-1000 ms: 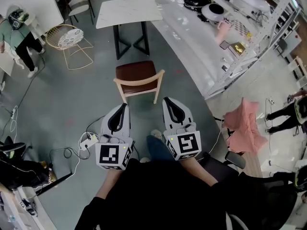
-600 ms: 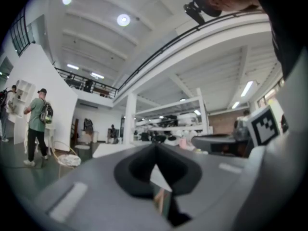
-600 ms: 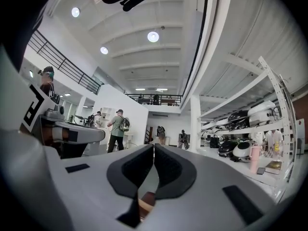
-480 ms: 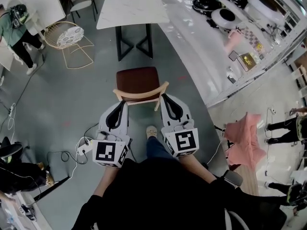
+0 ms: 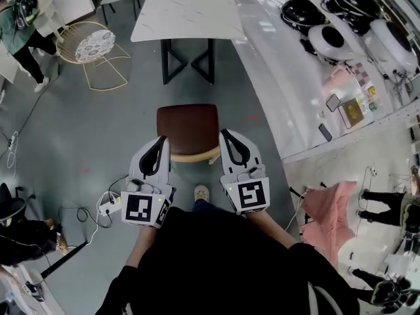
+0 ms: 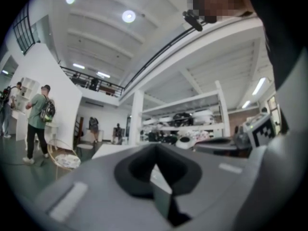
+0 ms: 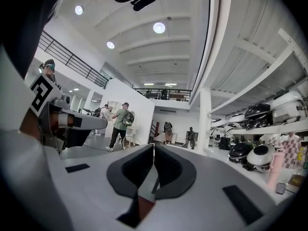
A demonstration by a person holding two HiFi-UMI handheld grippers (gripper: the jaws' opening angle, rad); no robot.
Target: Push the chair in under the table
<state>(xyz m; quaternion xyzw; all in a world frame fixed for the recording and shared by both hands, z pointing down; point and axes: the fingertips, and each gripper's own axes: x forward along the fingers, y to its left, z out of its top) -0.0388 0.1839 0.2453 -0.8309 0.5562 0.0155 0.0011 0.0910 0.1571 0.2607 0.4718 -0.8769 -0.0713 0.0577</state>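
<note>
A wooden chair with a dark brown padded seat point(image 5: 187, 125) stands on the grey floor in the middle of the head view, between the person and a white marble-look table with black legs point(image 5: 186, 13). It stands well apart from the table, with bare floor between the front of the seat and the table's legs. The seat's front edge points up the picture toward the table. The chair's curved pale wood backrest point(image 5: 195, 155) is on the near side, and its long axis runs left to right across the view, roughly parallel to the table's near edge.

The left gripper point(image 5: 162, 140) point(image 6: 155, 149) and the right gripper point(image 5: 226, 134) point(image 7: 154, 147) point level toward the chair, one at each end of the backrest. The head view does not show whether their tips touch the wood. In each gripper view the two jaws are pressed together with nothing between them.

To the left of the table stands a wire chair with a round patterned cushion point(image 5: 92, 44). A white power strip with cables point(image 5: 108, 205) lies on the floor near the left gripper.
</note>
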